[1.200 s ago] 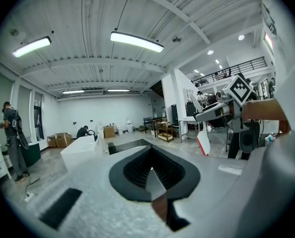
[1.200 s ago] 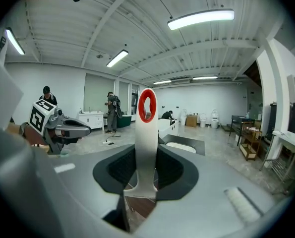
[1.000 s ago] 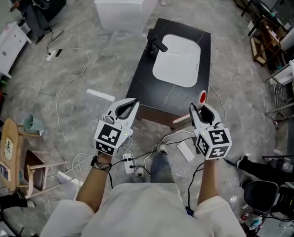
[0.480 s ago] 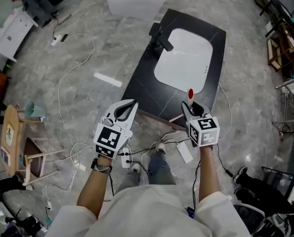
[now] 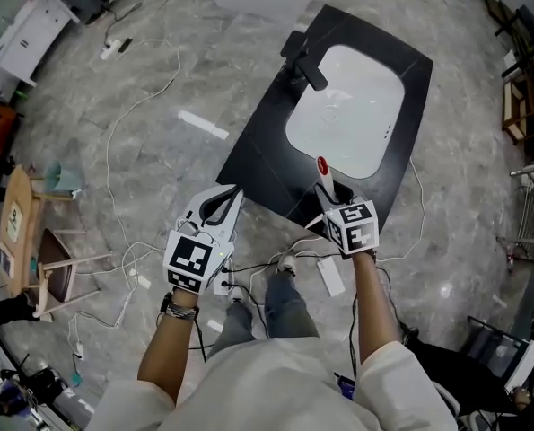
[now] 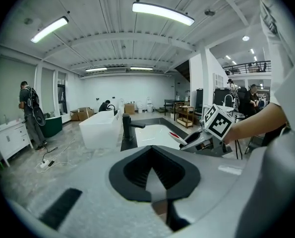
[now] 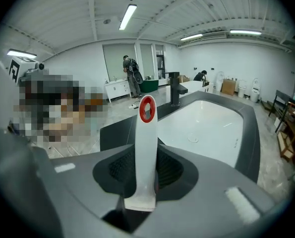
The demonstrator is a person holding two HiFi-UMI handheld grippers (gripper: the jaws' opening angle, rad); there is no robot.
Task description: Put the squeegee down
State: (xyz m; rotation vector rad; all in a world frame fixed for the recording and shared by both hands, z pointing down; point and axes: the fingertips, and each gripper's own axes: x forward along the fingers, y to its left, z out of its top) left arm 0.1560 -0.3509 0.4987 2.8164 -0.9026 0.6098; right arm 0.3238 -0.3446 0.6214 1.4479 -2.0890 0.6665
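Showroom floor [image 5: 159, 70], grey marble; black vanity counter [image 5: 265, 155] with white basin [image 5: 345, 106]. Squeegee [image 7: 146, 148]: white handle, red ring end forward, clamped in right gripper [image 5: 331, 191], held above counter's near edge, likely for setting down. Left gripper [image 5: 220, 206]: jaws together, empty, idle aside.

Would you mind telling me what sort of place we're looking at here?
Probably an open workshop or test hall for bathroom fittings: a free-standing black counter with a white basin and tap, a white bathtub beyond it, and cables trailing over the bare floor.
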